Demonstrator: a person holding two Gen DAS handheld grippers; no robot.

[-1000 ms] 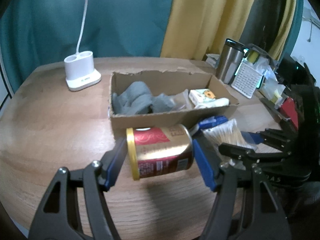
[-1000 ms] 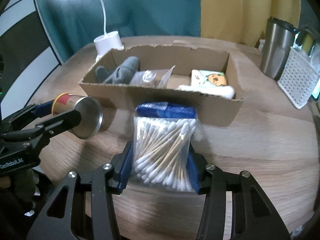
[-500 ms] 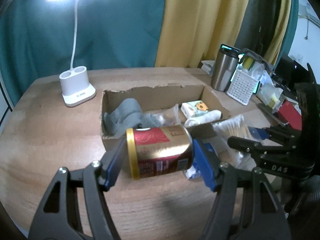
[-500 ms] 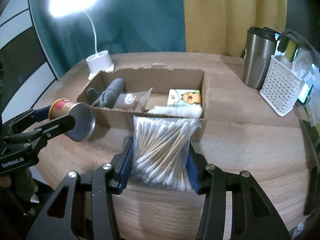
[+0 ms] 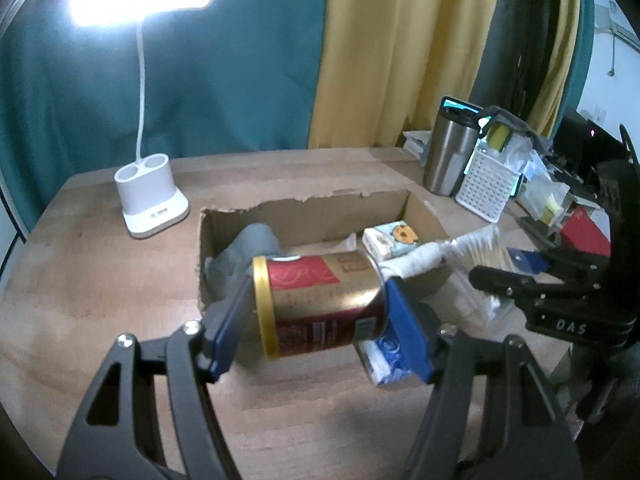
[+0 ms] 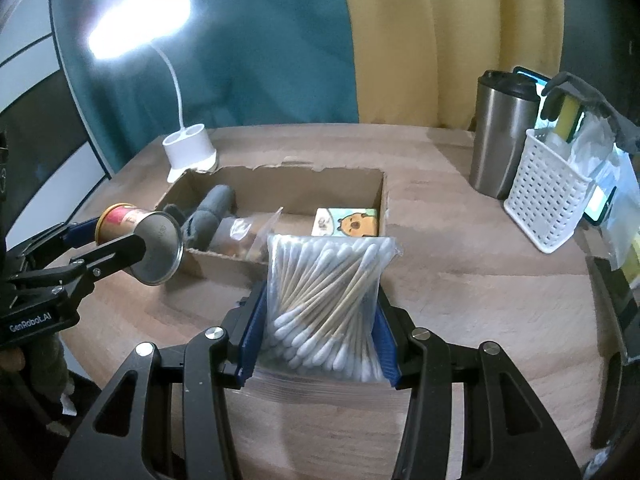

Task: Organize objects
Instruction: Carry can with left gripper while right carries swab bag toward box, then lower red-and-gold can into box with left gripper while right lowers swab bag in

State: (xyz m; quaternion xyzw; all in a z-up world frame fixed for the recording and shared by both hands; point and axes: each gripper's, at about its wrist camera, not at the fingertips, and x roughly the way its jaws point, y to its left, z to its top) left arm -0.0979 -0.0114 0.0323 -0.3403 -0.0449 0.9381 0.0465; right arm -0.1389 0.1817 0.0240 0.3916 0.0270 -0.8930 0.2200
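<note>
Left gripper (image 5: 316, 322) clamps a rigid, smooth can (image 5: 316, 300) endwise; right gripper (image 6: 318, 334) squeezes a soft, crushable swab bag (image 6: 326, 300) by its sides. Both are held aloft, near the cardboard box (image 6: 288, 172).

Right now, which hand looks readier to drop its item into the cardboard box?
Probably the left. Its gripper holds the can right at the box front wall; the right gripper holds the cotton swab bag farther back.
</note>
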